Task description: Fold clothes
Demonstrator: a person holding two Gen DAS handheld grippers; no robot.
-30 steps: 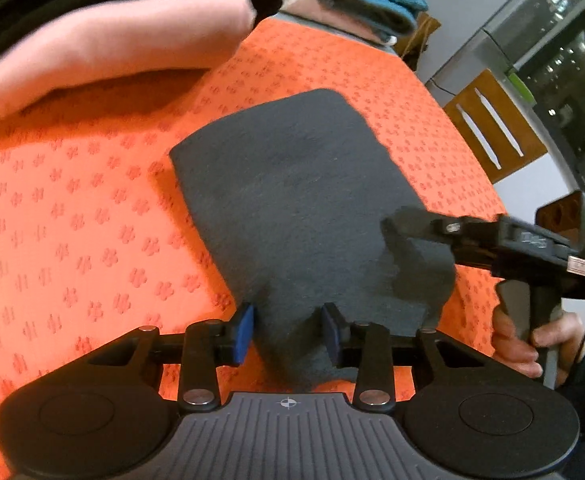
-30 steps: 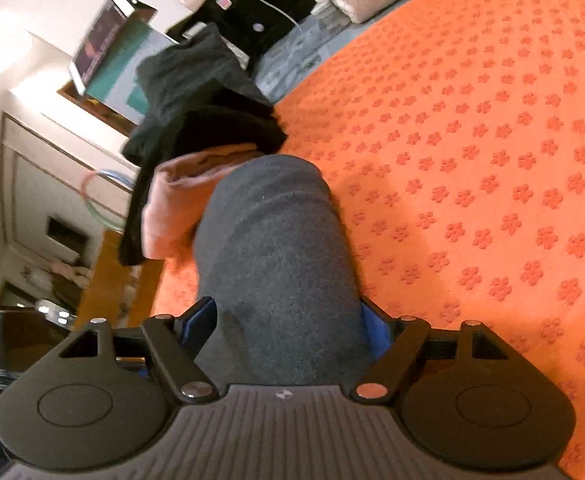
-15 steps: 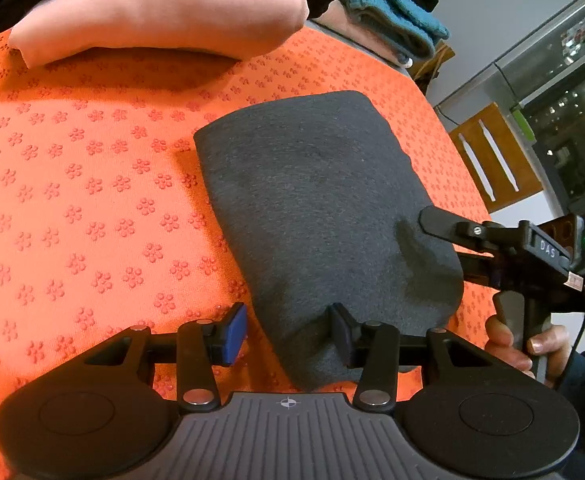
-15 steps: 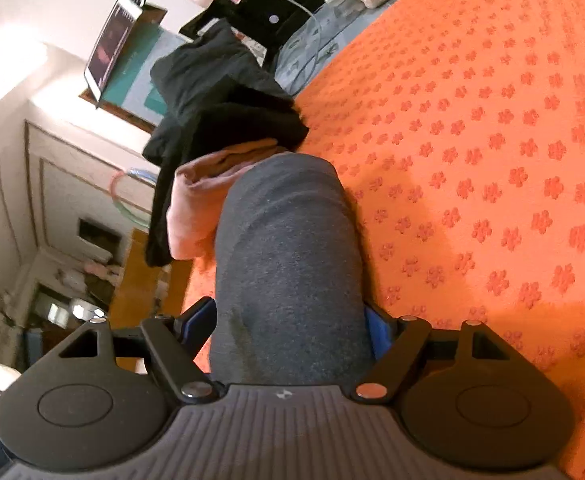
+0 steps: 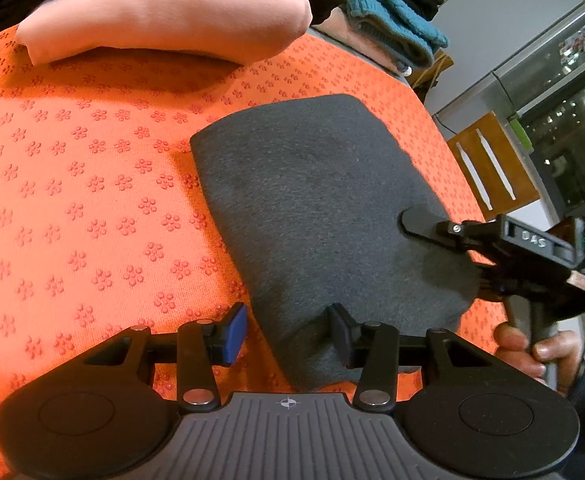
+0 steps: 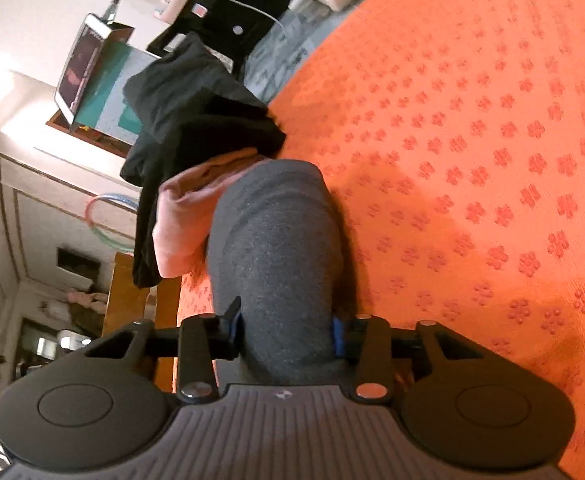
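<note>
**A:** Where's the grey garment [image 5: 316, 216] sitting?

**B:** Folded into a thick pad on the orange cloth [image 5: 92, 200], close to the near edge of the counter and its right-hand edge. The right gripper [image 6: 284, 330] has its jaws closed on one end of the bundle, squeezing the whole thickness. The left gripper [image 5: 288, 330] has its jaws spread wide on the near corner: one finger presses into the fabric, the other blue pad [image 5: 234, 330] stands clear over the orange cloth, gripping nothing.

**A:** So what could go wrong?

**B:** With only one end clamped, a lift or pull could let the free layers slide apart and the fold sag open (it looks like soft, heavy knit). Dragging it could also ruck up the orange cloth.

**A:** Anything nearby to worry about?

**B:** The pink garment [image 5: 164, 20] and black clothes [image 6: 196, 96] lie at the far edge; a wide swing could knock them.
</note>
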